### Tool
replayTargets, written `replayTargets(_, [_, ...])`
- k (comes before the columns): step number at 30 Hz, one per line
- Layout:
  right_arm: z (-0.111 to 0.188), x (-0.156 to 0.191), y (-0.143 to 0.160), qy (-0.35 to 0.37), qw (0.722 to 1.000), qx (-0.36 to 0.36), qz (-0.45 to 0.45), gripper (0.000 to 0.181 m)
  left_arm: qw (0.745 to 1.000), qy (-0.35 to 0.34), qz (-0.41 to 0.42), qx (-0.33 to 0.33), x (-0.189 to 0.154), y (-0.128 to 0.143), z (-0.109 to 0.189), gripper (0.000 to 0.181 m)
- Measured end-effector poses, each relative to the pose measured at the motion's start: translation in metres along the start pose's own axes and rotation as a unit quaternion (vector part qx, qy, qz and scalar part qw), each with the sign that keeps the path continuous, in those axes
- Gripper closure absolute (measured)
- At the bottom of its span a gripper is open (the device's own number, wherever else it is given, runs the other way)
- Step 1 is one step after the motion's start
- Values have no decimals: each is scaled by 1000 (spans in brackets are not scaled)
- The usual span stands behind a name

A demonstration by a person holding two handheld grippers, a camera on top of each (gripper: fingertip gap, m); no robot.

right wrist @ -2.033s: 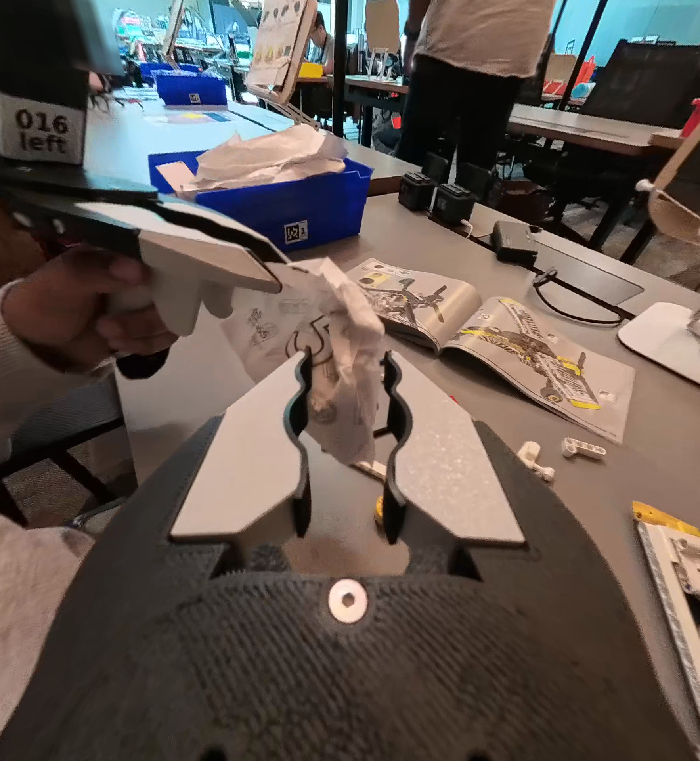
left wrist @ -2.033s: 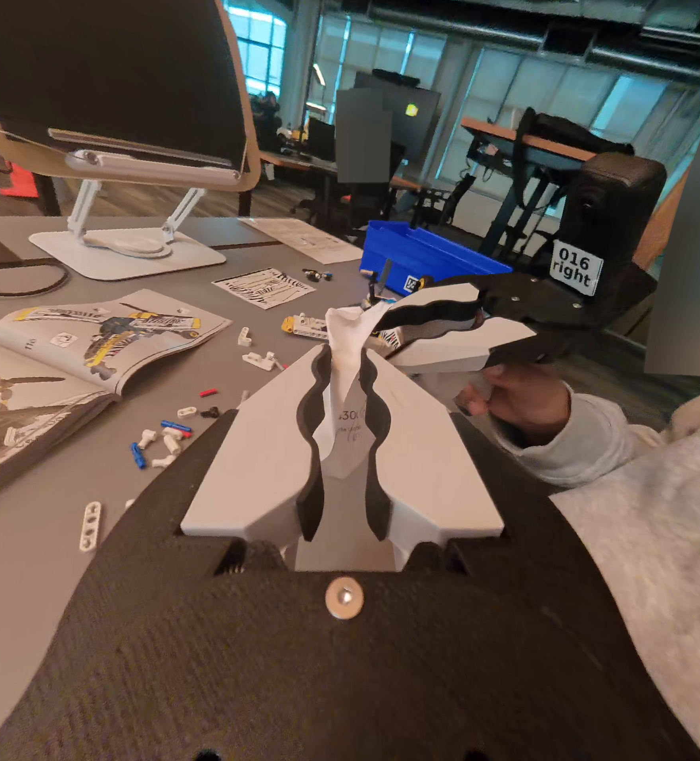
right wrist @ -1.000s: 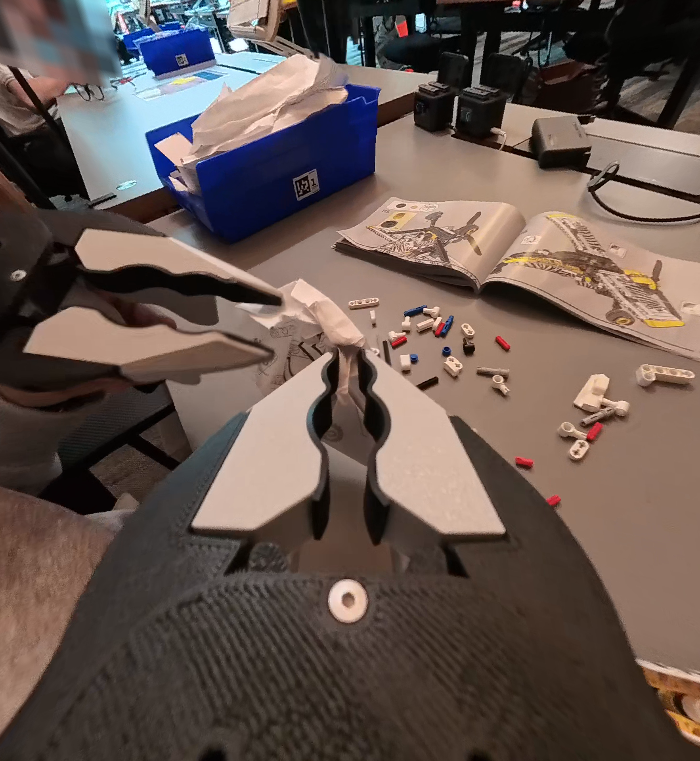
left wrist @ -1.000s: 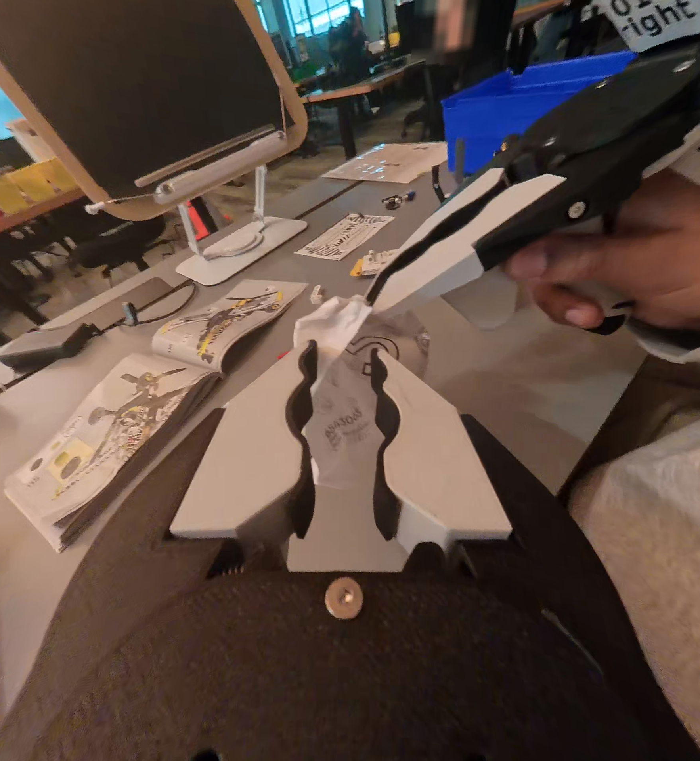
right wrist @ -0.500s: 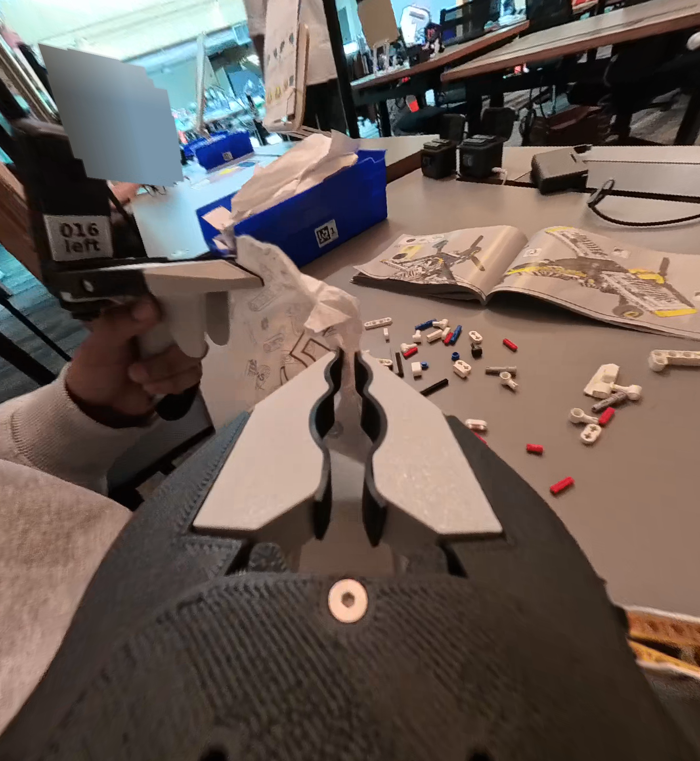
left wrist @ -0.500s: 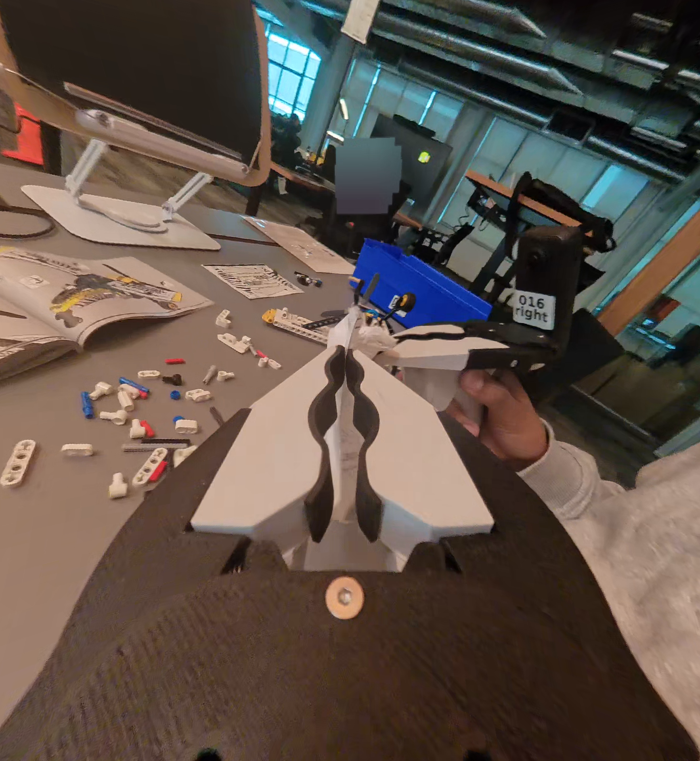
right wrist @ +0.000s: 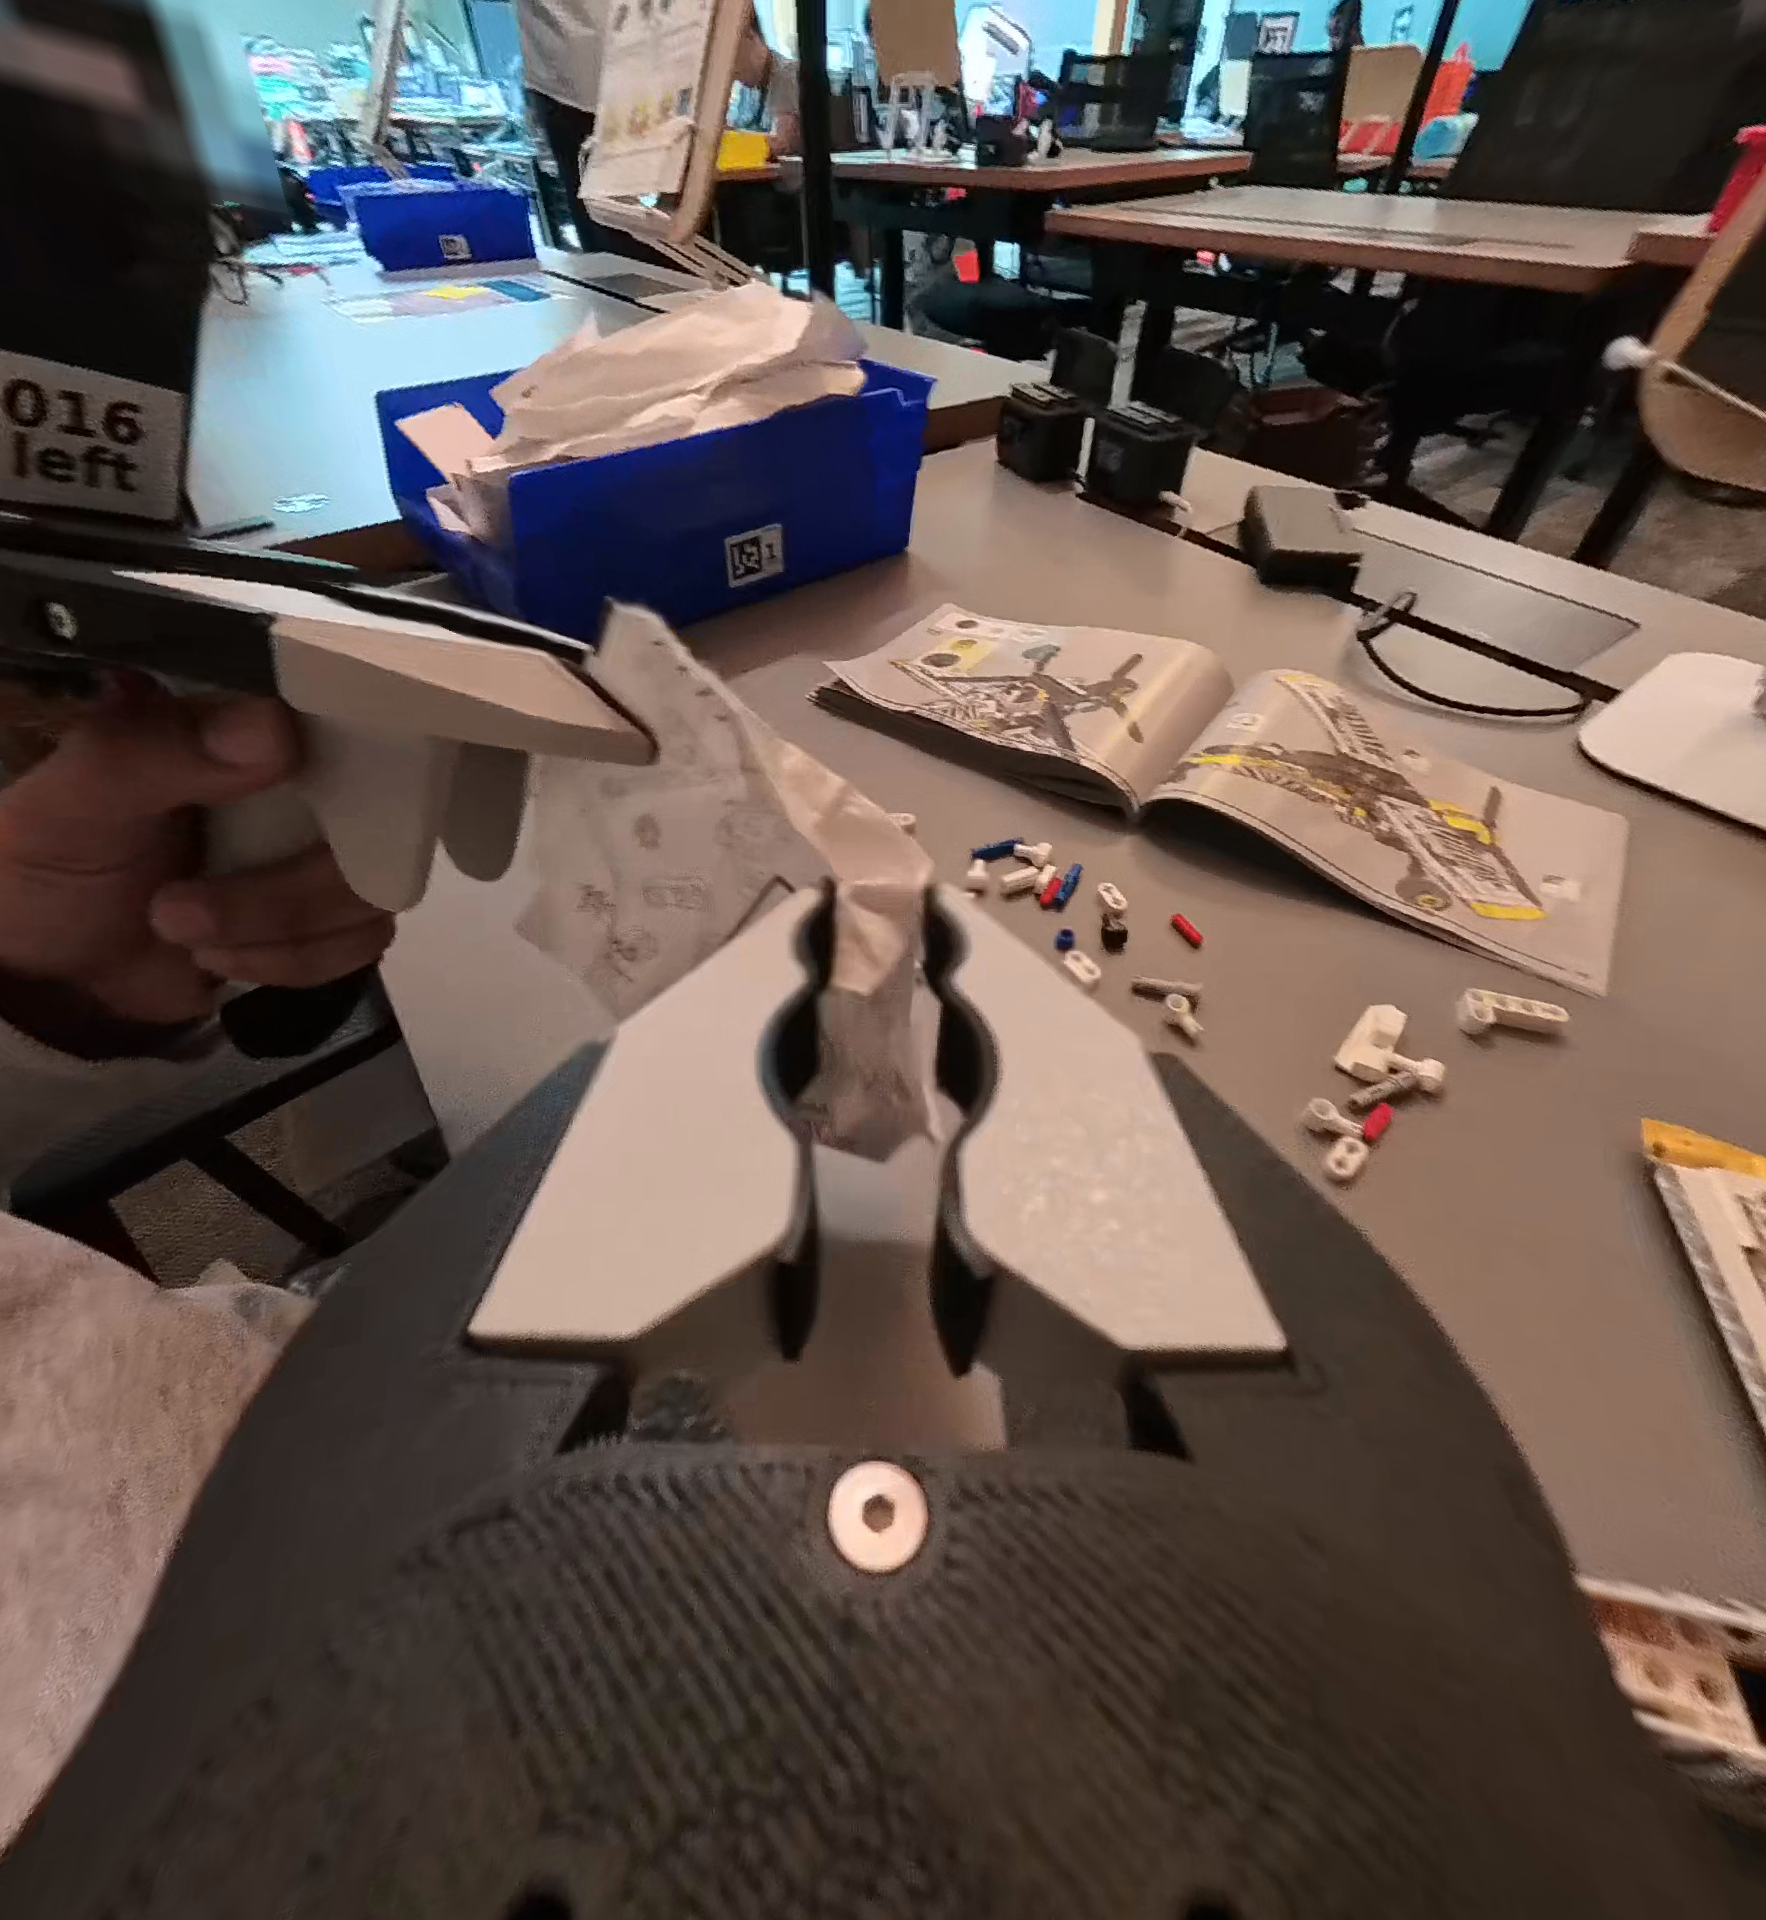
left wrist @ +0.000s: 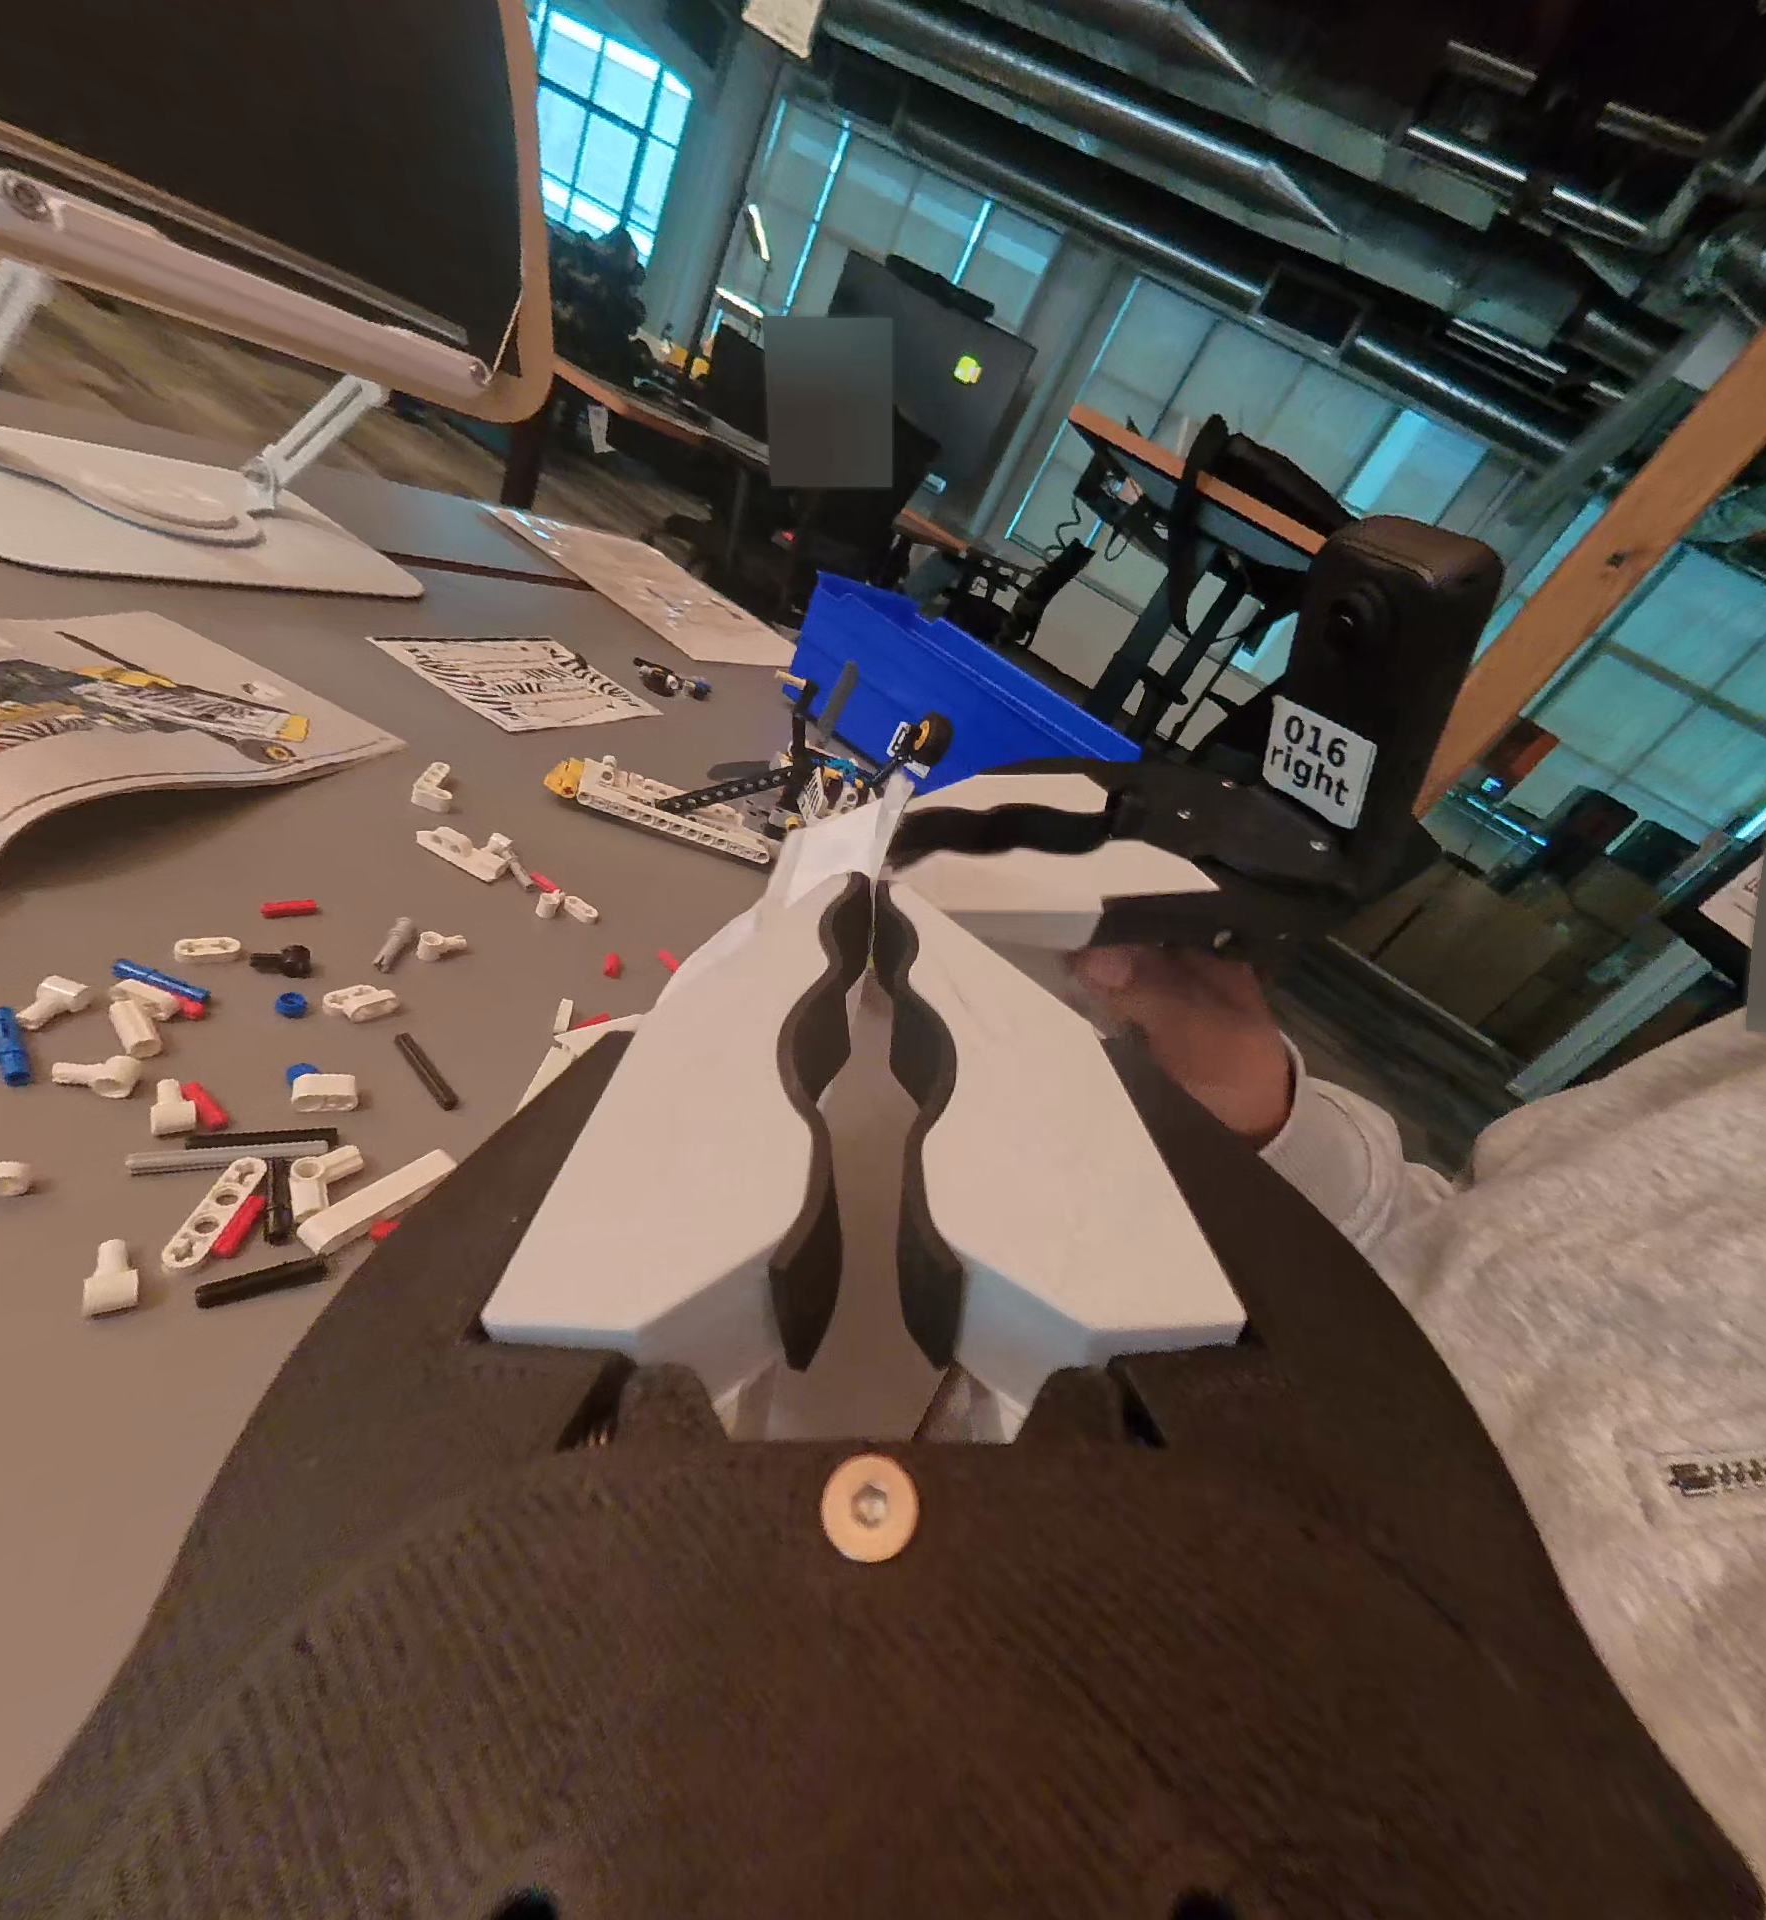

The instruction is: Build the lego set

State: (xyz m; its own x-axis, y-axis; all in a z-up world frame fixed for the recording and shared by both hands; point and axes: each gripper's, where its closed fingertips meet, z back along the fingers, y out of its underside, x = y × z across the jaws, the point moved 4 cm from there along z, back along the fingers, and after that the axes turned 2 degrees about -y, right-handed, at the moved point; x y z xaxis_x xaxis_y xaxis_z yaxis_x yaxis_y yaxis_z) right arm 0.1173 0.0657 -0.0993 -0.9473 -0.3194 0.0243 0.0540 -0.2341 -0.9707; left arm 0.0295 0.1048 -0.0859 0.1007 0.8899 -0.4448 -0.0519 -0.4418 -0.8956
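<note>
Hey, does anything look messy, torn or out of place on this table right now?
The paper bag is crumpled, pinched between both grippers above the table edge. Small lego pieces lie scattered loose across the grey table. The blue bin overflows with crumpled paper.

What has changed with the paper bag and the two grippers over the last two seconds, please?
The paper bag, bulging with parts two seconds ago, now hangs flat and stretched. The loose parts now lie spilled on the table. Unchanged: left gripper and right gripper both stay shut on the bag.
</note>
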Motion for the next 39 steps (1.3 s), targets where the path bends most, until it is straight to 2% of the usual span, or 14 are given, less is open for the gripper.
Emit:
replayTargets(2, [8, -7, -1, -6, 1000, -1, -17, 175, 1000, -1, 6, -7, 3, -4, 6, 181])
replayTargets(6, [22, -15, -7, -62, 992, -27, -106, 179, 994, 58, 83, -37, 4, -11, 13, 181])
replayTargets(9, [21, -19, -4, -24, 996, -11, -83, 179, 996, 59, 62, -26, -2, -5, 7, 181])
replayTargets(11, [22, -17, -6, -46, 994, -19, -96, 179, 996, 53, 71, -32, 4, -9, 10, 181])
replayTargets(14, [25, -18, -8, -24, 998, -28, -47, 176, 1000, -2, 28, 9, 12, -3, 9, 181])
replayTargets(16, [29, -14, -14, -12, 999, -40, 13, 151, 999, -29, -3, 42, 14, 4, 6, 181])
replayTargets(19, [22, 6, -15, -71, 995, -10, 69, 145, 998, -18, -10, 66, 9, 11, 0, 181])
replayTargets(23, [10, 3, -7, -102, 986, 47, 126, 150, 997, 10, -7, 76, 2, 10, -3, 181])
replayTargets(27, [12, 6, -13, -170, 977, 37, 119, 160, 993, 33, -28, 106, -6, 10, -4, 181])
replayTargets(32, [12, 7, -10, -194, 971, 45, 135, 170, 990, 52, -37, 130, -8, 11, -7, 181])
replayTargets(34, [13, 7, -10, -194, 971, 43, 134, 181, 989, 55, -39, 132, -7, 11, -8, 181])
replayTargets(39, [15, 7, -10, -234, 967, 46, 88, 181, 987, 74, -53, 136, -8, 10, -6, 181])
